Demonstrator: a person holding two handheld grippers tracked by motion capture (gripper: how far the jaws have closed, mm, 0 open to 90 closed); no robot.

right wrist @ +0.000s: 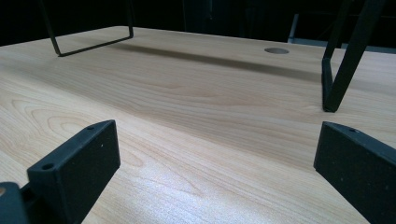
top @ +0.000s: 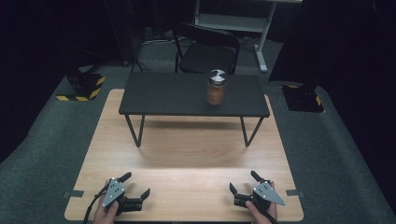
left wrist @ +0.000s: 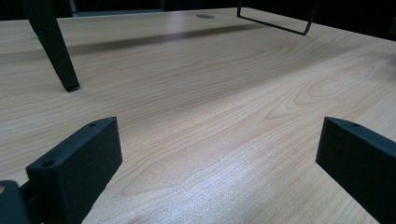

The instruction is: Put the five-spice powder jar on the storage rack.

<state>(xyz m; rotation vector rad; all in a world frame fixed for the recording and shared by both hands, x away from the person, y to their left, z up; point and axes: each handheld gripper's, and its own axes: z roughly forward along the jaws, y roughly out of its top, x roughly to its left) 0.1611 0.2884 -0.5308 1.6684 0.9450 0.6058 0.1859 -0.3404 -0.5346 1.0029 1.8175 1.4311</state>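
A glass jar (top: 216, 87) with a silver lid and brownish contents stands upright on the right part of a low black shelf (top: 168, 95), which rests on the wooden table (top: 187, 144). My left gripper (top: 137, 184) lies near the table's front left edge, held by a hand, jaws spread wide with nothing between them. My right gripper (top: 242, 181) lies at the front right, also wide open and empty. In the left gripper view my left gripper (left wrist: 217, 158) faces bare wood. In the right gripper view my right gripper (right wrist: 217, 161) does the same.
The shelf stands on thin black wire legs (top: 134, 131), (left wrist: 56, 46), (right wrist: 341, 60). A black chair (top: 205, 49) sits behind the table, with a white desk frame (top: 261, 28) farther back. Yellow-black striped floor blocks (top: 84, 86) flank the table.
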